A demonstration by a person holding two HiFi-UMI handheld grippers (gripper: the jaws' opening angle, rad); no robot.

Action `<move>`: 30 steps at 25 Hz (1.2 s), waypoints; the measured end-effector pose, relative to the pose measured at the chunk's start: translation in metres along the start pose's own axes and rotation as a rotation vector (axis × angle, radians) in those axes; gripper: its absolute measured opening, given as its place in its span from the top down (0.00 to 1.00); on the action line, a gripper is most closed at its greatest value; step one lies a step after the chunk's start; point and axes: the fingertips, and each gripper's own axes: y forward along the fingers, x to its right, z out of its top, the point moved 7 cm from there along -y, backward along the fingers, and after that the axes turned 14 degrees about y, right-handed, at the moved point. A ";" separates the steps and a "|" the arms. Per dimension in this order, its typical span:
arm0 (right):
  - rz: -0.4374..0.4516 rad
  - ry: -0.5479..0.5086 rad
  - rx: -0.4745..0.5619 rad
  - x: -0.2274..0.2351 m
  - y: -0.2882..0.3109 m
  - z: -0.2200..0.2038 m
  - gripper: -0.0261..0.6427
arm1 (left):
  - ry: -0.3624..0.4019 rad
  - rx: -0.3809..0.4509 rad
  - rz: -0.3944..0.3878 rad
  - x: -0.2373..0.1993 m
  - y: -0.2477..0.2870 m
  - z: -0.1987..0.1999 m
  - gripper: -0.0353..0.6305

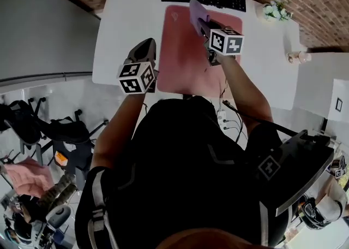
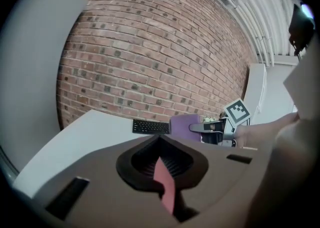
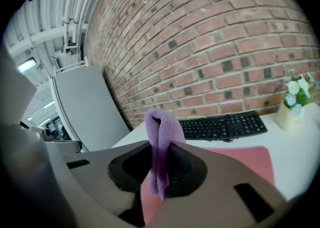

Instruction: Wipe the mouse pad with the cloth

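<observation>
The right tool pinches the purple cloth upright between its jaws, over the 12 o'clock end of the pink mouse pad. The left tool, jaws together, hangs at the pad's 9 o'clock edge above the desk.

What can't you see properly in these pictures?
Mouse pad: near right part hidden by the arm, head view.
Cloth: whether it touches the pad, hidden by the right hand-held gripper.
Left hand-held gripper: only a pink sliver between its jaws; gripping the pad or not, unclear.
Small table object: too small, head view.
</observation>
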 end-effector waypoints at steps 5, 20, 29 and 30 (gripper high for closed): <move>-0.114 0.059 0.081 0.054 -0.037 0.019 0.87 | 0.048 -0.010 -0.099 0.030 0.033 0.010 0.94; -0.527 0.080 0.149 0.211 -0.105 0.036 0.87 | 0.138 -0.050 -0.234 0.085 0.105 0.028 0.94; -0.581 -0.022 0.006 0.239 -0.064 0.014 0.87 | 0.135 -0.100 -0.209 0.080 0.119 0.020 0.94; -0.573 -0.027 -0.010 0.237 -0.058 0.011 0.87 | 0.129 -0.104 -0.203 0.078 0.118 0.019 0.94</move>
